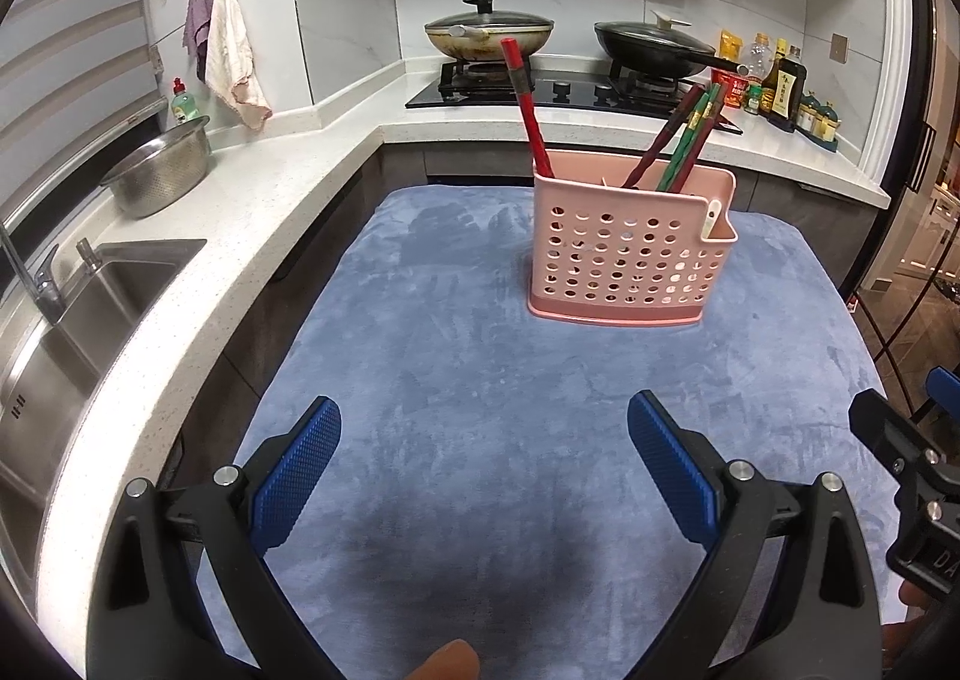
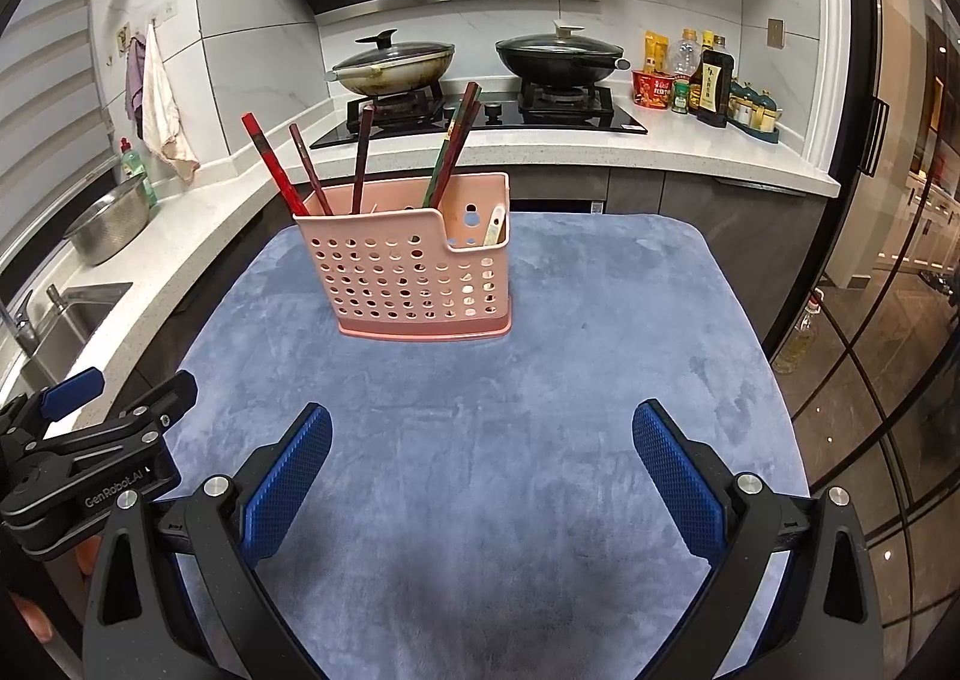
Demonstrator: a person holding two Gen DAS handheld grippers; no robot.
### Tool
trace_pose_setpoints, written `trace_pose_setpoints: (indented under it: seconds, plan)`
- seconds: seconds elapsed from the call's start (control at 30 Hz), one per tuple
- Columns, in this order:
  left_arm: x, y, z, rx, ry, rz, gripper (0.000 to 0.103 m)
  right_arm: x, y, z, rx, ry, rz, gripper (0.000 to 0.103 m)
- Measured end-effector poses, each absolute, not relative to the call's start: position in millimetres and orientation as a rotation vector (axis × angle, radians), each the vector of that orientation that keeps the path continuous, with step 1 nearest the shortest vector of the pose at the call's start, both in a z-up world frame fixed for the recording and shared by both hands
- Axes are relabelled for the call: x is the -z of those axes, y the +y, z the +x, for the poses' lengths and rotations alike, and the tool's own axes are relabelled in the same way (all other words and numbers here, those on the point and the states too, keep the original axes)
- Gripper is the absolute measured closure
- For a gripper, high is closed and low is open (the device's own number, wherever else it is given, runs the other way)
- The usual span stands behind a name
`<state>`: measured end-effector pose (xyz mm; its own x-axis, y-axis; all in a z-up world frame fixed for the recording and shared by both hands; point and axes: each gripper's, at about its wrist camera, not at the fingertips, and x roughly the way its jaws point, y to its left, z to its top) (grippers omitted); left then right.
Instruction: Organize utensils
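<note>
A pink perforated utensil holder (image 1: 627,260) stands upright on the blue-grey cloth (image 1: 480,380); it also shows in the right wrist view (image 2: 408,272). Several red and dark chopsticks (image 1: 528,104) (image 2: 273,164) stand in its main compartment. A cream spoon handle (image 2: 495,227) sits in the small side compartment. My left gripper (image 1: 483,440) is open and empty, well short of the holder. My right gripper (image 2: 480,446) is open and empty, also short of the holder. The right gripper's body shows at the left wrist view's right edge (image 1: 906,458), and the left gripper's body at the right wrist view's left edge (image 2: 90,452).
A white counter (image 1: 252,212) with a sink (image 1: 78,308) and a steel colander (image 1: 159,173) runs along the left. A hob with two lidded pans (image 2: 390,68) (image 2: 558,59) and sauce bottles (image 2: 708,80) lies behind. A glass door (image 2: 888,260) is on the right.
</note>
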<state>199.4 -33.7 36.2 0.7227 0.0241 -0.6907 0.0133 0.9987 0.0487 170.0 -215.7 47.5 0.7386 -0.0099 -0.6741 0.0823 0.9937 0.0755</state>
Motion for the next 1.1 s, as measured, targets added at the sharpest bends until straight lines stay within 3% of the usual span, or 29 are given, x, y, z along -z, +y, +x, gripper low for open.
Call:
trace_pose_setpoints:
  seconds: [1.1]
  plan:
    - [-36.0,-32.1,198.2,-0.028,0.746,0.06,0.011,-40.9,-213.8,169.3,0.052,0.748,0.101,0.006]
